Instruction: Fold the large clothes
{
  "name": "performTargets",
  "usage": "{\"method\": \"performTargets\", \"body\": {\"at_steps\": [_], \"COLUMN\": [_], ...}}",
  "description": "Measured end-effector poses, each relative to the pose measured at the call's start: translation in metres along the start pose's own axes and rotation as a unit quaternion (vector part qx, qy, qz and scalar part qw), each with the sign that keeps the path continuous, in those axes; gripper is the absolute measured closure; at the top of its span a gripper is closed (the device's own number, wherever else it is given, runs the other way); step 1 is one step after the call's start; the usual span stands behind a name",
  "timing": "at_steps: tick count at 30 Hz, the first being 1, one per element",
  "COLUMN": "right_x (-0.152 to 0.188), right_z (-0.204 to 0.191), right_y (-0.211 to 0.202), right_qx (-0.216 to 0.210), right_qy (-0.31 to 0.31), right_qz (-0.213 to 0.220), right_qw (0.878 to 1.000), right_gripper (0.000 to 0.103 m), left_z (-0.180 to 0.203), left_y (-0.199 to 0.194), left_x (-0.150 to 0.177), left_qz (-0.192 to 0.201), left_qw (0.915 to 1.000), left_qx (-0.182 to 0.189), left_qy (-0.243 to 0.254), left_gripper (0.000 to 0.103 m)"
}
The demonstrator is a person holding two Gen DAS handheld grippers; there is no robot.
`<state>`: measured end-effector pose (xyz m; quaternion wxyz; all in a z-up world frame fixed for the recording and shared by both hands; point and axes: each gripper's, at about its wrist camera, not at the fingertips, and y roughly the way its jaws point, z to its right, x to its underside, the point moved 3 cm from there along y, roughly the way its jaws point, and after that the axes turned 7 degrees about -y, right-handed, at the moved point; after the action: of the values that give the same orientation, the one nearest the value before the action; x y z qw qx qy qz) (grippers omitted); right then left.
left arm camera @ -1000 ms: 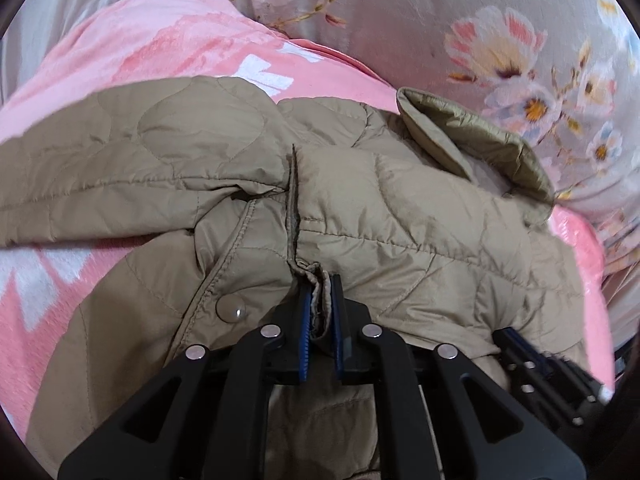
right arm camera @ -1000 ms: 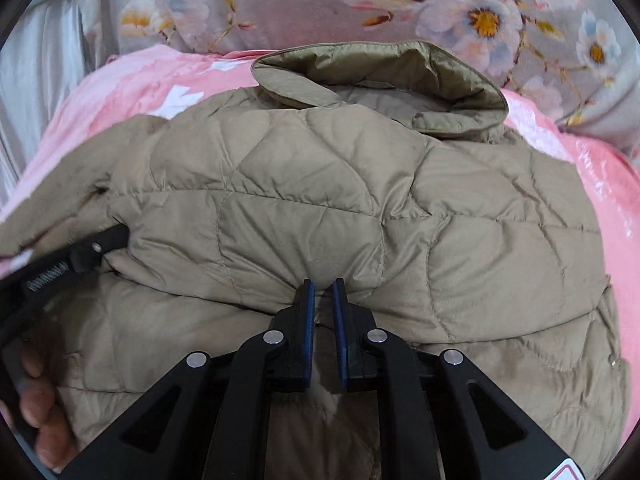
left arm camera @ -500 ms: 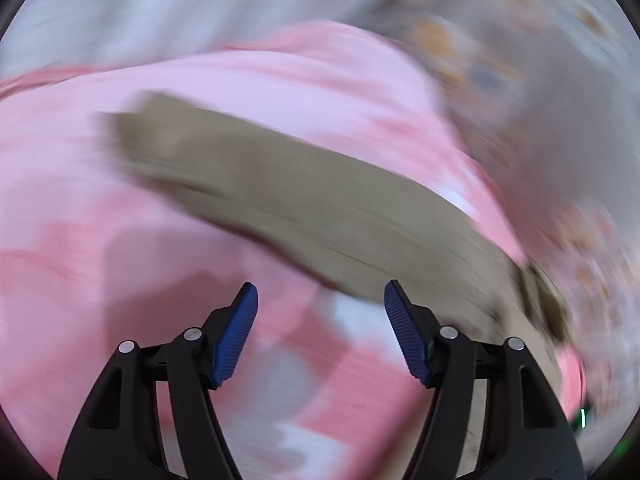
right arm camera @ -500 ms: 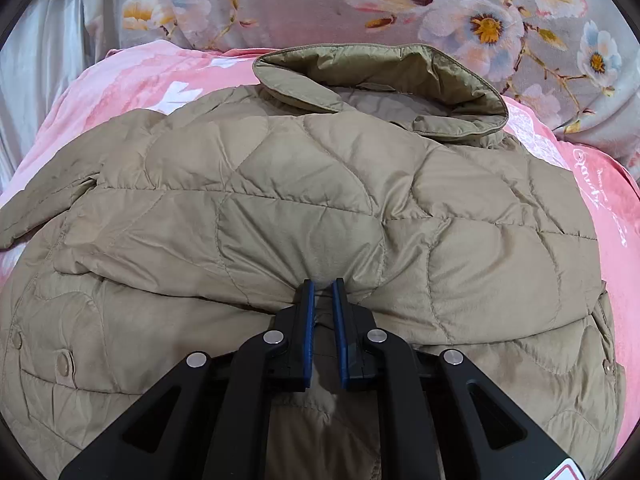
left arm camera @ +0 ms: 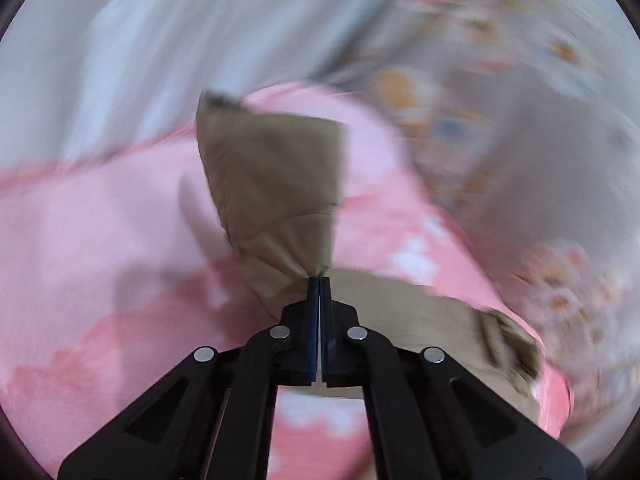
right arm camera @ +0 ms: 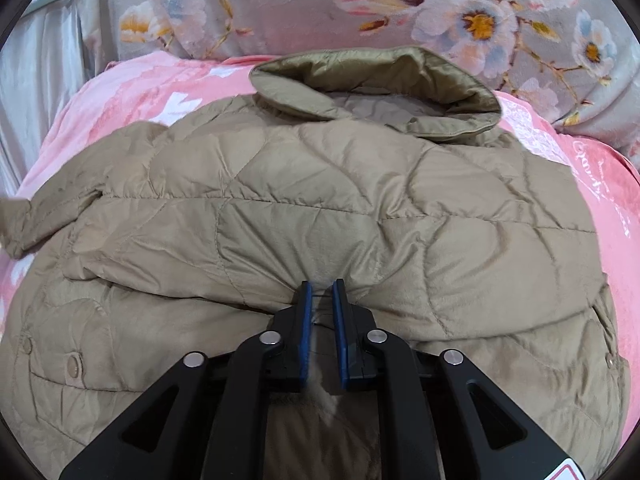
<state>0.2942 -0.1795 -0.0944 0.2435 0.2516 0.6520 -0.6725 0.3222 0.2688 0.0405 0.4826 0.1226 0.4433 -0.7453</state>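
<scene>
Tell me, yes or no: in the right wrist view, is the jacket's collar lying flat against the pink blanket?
No. The collar stands up in an open curve at the far end of the jacket, its shiny lining showing.

Both grippers look alike: left gripper (left arm camera: 319, 278) and right gripper (right arm camera: 320, 282) have matte black linkage arms w/ triangular cutouts, round silver pivot screws, blue ribbed pads (right arm camera: 305, 320). Red-edged white sticker (right arm camera: 570, 472) at near right, probably a warning label; too cropped to read.
</scene>
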Motion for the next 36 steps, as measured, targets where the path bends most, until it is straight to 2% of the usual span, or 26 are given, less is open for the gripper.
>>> {"method": "performTargets", "body": {"at_steps": [2,4,6,8,11,13,14,15,16,17,19,21,23,25,27,29,32,36], "right_x": [0.006,0.018,0.035,0.055,0.082,0.1,0.108,0.115,0.121,0.125,0.13,0.127,0.121,0.108,0.094,0.077,0.057,0.04], "right_z": [0.008,0.023,0.039,0.057,0.086,0.103,0.111,0.116,0.121,0.127,0.136,0.142,0.146,0.151,0.155,0.16,0.16,0.154], "right_y": [-0.02,-0.044,-0.063,-0.082,-0.102,-0.111,-0.115,-0.117,-0.118,-0.12,-0.124,-0.127,-0.129,-0.126,-0.119,-0.107,-0.087,-0.064], "right_qx": [-0.007,-0.028,-0.046,-0.042,-0.022,-0.009,-0.003,0.001,0.003,0.004,0.006,0.01,0.003,-0.014,-0.033,-0.061,-0.074,-0.057], "right_qy": [0.023,0.06,0.089,0.103,0.125,0.142,0.15,0.156,0.162,0.166,0.172,0.173,0.175,0.184,0.194,0.213,0.231,0.232], "right_qz": [0.017,0.022,0.019,0.018,0.015,0.008,0.004,0.002,0.0,-0.002,0.0,0.005,0.014,0.024,0.029,0.032,0.026,0.012], "right_qw": [1.0,0.998,0.995,0.994,0.992,0.99,0.989,0.988,0.987,0.986,0.985,0.985,0.984,0.983,0.98,0.975,0.97,0.971], "right_gripper": [0.085,0.079,0.077,0.076,0.076,0.076,0.076,0.075,0.075,0.074,0.07,0.064,0.06,0.056,0.056,0.055,0.055,0.051], "left_z": [0.072,0.128,0.186,0.239,0.283,0.306,0.313,0.315,0.313,0.31,0.294,0.274,0.245,0.215,0.18,0.146,0.112,0.09], "left_y": [-0.018,-0.029,-0.039,-0.04,-0.027,-0.005,0.007,0.02,0.027,0.032,0.033,0.034,0.034,0.043,0.058,0.078,0.101,0.125], "left_x": [0.01,0.025,0.052,0.09,0.141,0.184,0.203,0.225,0.243,0.255,0.271,0.268,0.253,0.226,0.195,0.171,0.154,0.143], "left_qz": [-0.006,-0.011,-0.029,-0.062,-0.101,-0.146,-0.169,-0.192,-0.2,-0.201,-0.211,-0.233,-0.237,-0.233,-0.222,-0.222,-0.232,-0.234], "left_qw": [0.9964,0.9888,0.976,0.9609,0.9475,0.9374,0.9337,0.9324,0.9339,0.936,0.9354,0.9335,0.9395,0.9488,0.9583,0.9629,0.9592,0.9536], "left_qx": [0.058,0.099,0.144,0.184,0.205,0.211,0.21,0.197,0.183,0.174,0.181,0.201,0.21,0.203,0.179,0.15,0.133,0.119], "left_qy": [0.061,0.111,0.161,0.197,0.224,0.235,0.236,0.235,0.234,0.231,0.218,0.184,0.131,0.067,0.015,-0.033,-0.093,-0.147], "left_gripper": [0.103,0.103,0.103,0.103,0.103,0.103,0.09,0.076,0.048,0.04,0.039,0.034,0.031,0.031,0.031,0.031,0.031,0.031]}}
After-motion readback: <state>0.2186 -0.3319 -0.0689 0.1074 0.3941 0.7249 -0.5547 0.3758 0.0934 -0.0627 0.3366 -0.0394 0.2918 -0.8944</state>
